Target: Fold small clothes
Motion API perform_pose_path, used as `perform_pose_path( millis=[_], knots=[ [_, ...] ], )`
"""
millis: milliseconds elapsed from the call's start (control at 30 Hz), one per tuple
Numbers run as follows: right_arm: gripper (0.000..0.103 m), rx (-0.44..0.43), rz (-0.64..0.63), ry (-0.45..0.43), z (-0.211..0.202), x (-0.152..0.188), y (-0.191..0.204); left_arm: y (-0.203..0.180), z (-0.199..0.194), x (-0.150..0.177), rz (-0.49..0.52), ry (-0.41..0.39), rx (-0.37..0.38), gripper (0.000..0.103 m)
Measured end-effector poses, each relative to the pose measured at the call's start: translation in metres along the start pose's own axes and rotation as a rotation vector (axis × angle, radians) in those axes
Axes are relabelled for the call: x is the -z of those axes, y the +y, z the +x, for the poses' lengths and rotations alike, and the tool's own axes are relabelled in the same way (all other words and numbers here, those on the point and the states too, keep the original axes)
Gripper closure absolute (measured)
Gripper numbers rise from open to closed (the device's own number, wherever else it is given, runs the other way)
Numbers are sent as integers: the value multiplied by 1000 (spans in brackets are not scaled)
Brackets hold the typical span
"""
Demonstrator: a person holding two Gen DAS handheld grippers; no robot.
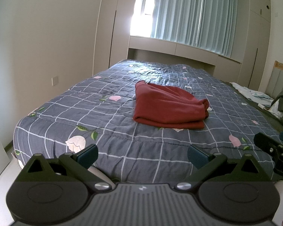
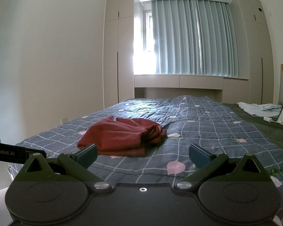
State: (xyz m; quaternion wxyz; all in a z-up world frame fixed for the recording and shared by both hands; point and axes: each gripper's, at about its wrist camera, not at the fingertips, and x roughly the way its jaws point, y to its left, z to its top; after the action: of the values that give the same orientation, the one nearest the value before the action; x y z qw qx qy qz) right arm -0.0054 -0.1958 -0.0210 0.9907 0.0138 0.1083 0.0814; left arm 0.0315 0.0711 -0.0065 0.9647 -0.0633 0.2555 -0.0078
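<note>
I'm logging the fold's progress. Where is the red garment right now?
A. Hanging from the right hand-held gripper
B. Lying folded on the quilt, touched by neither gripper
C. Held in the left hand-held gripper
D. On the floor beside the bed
B: the red garment lies folded on the quilt, while the left hand-held gripper and the right hand-held gripper are both open, empty and short of it.

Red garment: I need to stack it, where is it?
The folded red garment lies mid-bed on the checked quilt, ahead of both open grippers, left of centre in the right wrist view.
</note>
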Motion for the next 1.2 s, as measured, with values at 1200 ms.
perform_pose_path(
  millis=[1200],
  knots=[
    [1,0,1,1,0,-1,0,-2,-1,3,0,21,-26,0]
  ],
)
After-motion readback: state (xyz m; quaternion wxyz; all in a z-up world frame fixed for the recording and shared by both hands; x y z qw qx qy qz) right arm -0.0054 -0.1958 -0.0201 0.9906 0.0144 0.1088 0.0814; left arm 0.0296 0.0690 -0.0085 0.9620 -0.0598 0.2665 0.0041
